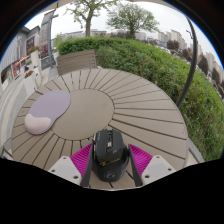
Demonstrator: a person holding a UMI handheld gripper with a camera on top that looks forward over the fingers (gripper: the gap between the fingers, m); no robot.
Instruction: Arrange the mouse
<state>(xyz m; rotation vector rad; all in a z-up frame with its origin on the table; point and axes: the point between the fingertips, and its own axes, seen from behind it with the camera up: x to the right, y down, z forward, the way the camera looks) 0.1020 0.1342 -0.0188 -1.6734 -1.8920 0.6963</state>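
The mouse [110,152] is black, with a rounded back, some shiny dark parts and a thin line running down its middle. It sits low at the near edge of the table [140,105], right between the two fingers of the gripper [111,160]. A pink pad shows on each side of it, one [82,157] on the left and one [139,158] on the right. The pads sit right up against the sides of the mouse, so the fingers look clamped on it. I cannot tell if the mouse is lifted or resting on the wood.

The table is round and made of pale wooden slats that spread out from a plain round disc in the middle. On the left part of the tabletop, well apart from the mouse, lies a light purple mouse mat [47,110]. It has a flat oval part and a puffy wrist cushion at its near end. Nothing lies on the wood between the mouse and the mat.

Past the far edge of the table is a wooden bench [76,62]. Behind it and along the right side runs a thick green hedge [150,60]. Trees [130,17] and buildings [25,50] stand farther back under a bright sky.

The gripper points forward over the near edge of the table, toward its middle. Its white finger bases [66,168] show at each side of the mouse.
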